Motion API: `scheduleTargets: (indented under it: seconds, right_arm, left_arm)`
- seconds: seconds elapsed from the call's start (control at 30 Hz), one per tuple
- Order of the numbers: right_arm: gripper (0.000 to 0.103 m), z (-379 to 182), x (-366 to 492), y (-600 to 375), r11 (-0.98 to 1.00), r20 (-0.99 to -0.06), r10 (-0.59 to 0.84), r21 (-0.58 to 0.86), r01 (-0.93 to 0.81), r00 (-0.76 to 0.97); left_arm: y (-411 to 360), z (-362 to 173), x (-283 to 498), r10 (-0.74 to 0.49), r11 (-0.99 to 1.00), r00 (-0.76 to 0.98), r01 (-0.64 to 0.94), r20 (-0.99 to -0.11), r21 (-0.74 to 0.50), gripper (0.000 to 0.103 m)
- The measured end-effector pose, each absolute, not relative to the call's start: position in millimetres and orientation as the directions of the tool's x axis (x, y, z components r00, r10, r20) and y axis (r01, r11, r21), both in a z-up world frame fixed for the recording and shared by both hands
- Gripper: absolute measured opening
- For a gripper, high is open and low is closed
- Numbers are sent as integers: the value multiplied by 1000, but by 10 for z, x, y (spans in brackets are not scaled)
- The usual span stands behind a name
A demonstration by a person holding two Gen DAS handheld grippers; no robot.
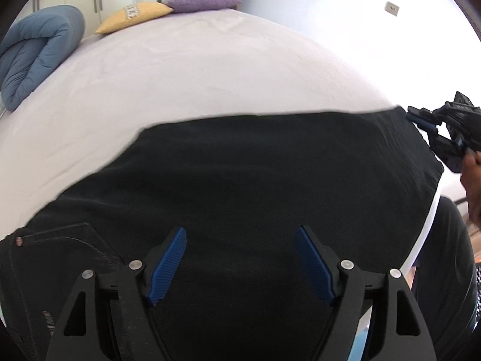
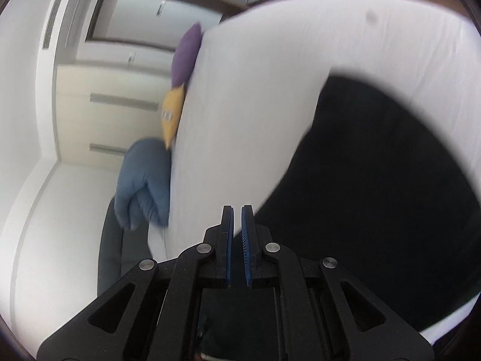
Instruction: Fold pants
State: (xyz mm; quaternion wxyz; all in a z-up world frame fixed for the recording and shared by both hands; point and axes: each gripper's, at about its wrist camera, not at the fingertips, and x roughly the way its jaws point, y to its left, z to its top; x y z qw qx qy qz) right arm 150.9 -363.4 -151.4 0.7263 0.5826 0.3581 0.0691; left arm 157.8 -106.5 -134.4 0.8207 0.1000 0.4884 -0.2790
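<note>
Black pants [image 1: 255,180] lie spread on a white bed [image 1: 180,75], with a pocket and rivet at the lower left. My left gripper [image 1: 240,258] is open just above the pants, nothing between its blue pads. My right gripper [image 1: 421,120] shows at the pants' far right corner in the left wrist view. In the right wrist view, tilted sideways and blurred, the right gripper [image 2: 237,231] has its pads nearly together with a thin gap, nothing visible between them. The pants [image 2: 375,195] lie to its right on the bed [image 2: 255,105].
A folded blue duvet [image 1: 36,54], a yellow pillow [image 1: 135,15] and a purple pillow [image 1: 201,1] lie at the bed's far side. Wardrobe doors [image 2: 105,105] stand behind. The person's dark-clothed body [image 1: 445,255] is at the right bed edge.
</note>
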Motion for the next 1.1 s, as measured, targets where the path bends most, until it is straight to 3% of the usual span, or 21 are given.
scheduleTargets:
  seconds: [0.07,0.1,0.13,0.17,0.33,0.43,0.5,0.67,0.83,0.93,0.97,1.1]
  right_arm:
    - [7,-1790,1471,-3309,309,-453,600,891,332,660]
    - [7,-1951,1417,-3242,314,-489,600,872,377,633]
    - [0,-2078,1340,-3277,300,-501,582,864,404,641]
    - [0,-2141,1267,-3394,266,-466,565,884,384,681]
    - [0,-1980,779,-4370,254,-522,266,849,464,810]
    - [0,-1851,458,-4783,183,-528,147,845,502,836]
    - [8,-1649,358,-4779,223,-540,110,831,509,834]
    - [8,-1534,729,-3930,276,-450,356,888,368,819]
    - [8,-1885,1194,-2880,305,-451,590,893,332,669]
    - [7,-2149,1303,-2596,335,-508,612,861,383,606]
    - [4,-2196,1315,-2690,338,-505,615,862,376,605]
    - [3,-2278,1291,-3050,325,-503,593,864,384,629]
  left_arm:
    - [-1168,-1494,1556,-336,817,353,570,-873,-84,78]
    - [-1161,-1529,1525,-335,816,367,573,-868,-72,80]
    - [-1120,-1538,1510,-344,816,375,573,-861,-77,81]
    - [-1066,-1542,1512,-347,822,376,563,-859,-86,81]
    - [-612,-1488,1403,-315,856,402,511,-859,-75,81]
    - [-352,-1432,1333,-315,870,400,485,-860,-93,72]
    - [-139,-1263,1272,-280,896,467,441,-839,-54,72]
    - [460,-1101,1517,-252,944,528,319,-811,-86,78]
    - [622,-1132,1882,-269,950,520,284,-810,-133,78]
    - [417,-1019,1966,-339,919,523,363,-782,-155,78]
    - [282,-981,2000,-363,902,532,407,-765,-144,85]
    - [-110,-1272,2357,-341,886,447,446,-827,-125,89]
